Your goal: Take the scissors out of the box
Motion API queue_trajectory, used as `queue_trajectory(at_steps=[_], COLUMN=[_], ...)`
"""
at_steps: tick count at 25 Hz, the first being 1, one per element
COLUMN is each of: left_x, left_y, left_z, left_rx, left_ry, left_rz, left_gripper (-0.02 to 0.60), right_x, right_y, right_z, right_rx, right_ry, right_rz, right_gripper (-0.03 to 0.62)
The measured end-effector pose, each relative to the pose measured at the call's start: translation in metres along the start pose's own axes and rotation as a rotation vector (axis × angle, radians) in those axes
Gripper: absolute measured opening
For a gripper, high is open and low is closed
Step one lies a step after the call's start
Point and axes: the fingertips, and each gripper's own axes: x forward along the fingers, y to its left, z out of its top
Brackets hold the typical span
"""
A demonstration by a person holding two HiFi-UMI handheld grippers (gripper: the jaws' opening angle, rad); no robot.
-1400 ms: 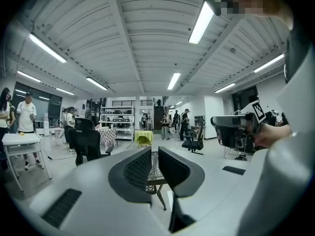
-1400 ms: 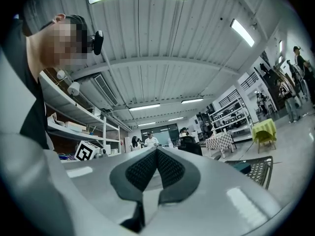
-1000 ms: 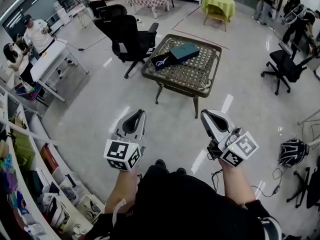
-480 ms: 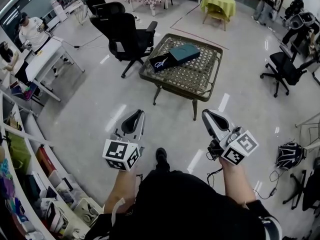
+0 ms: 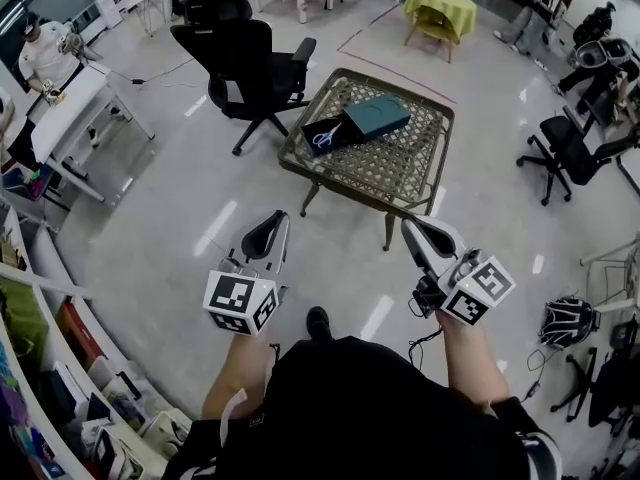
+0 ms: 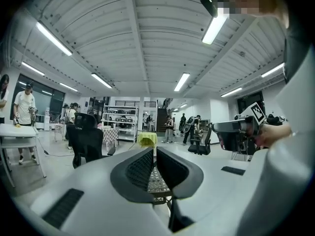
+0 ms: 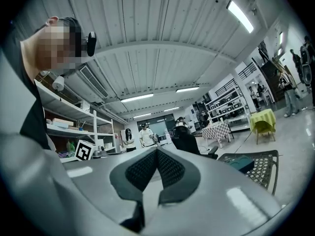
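The scissors point(image 5: 325, 136), with blue handles, lie in an open black box point(image 5: 334, 126) on the wicker table point(image 5: 400, 168). A teal box point(image 5: 376, 115) rests beside it. Both grippers are held out in front of the person, well short of the table, over the floor. My left gripper point(image 5: 275, 224) is shut with nothing in it, and a strip of the table point(image 6: 158, 181) shows past its jaws. My right gripper point(image 5: 413, 230) is also shut and empty. In the right gripper view the table point(image 7: 258, 168) and the teal box point(image 7: 241, 163) appear at the right.
A black office chair point(image 5: 245, 68) stands left of the table. A yellow-covered stool point(image 5: 437, 8) is beyond it. A white desk point(image 5: 75, 118) with people is at the far left, with shelves below it. More chairs point(image 5: 565, 143) and a helmet point(image 5: 567, 320) lie to the right.
The person has walked toward the table, which now looks nearer and larger. Both grippers moved forward with the person and stayed empty.
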Motion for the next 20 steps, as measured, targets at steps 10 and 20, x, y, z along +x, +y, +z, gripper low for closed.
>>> queue_trajectory(at_steps=[10,20], left_x=[0.036,0.054], left_y=[0.072,0.103], left_z=[0.007,-0.001], left_rx=[-0.021,-0.040], left_ry=[-0.012,0.021], left_rz=[-0.044,-0.054], left_gripper=[0.025,0.025], right_x=[0.084,0.122], right_y=[-0.012,-0.025], right_z=[-0.002,-0.010], right_rx=[-0.003,0.032], right_ry=[0.019,0.045], right_rz=[-0.015,-0.008], right_gripper=[0.009,0.009])
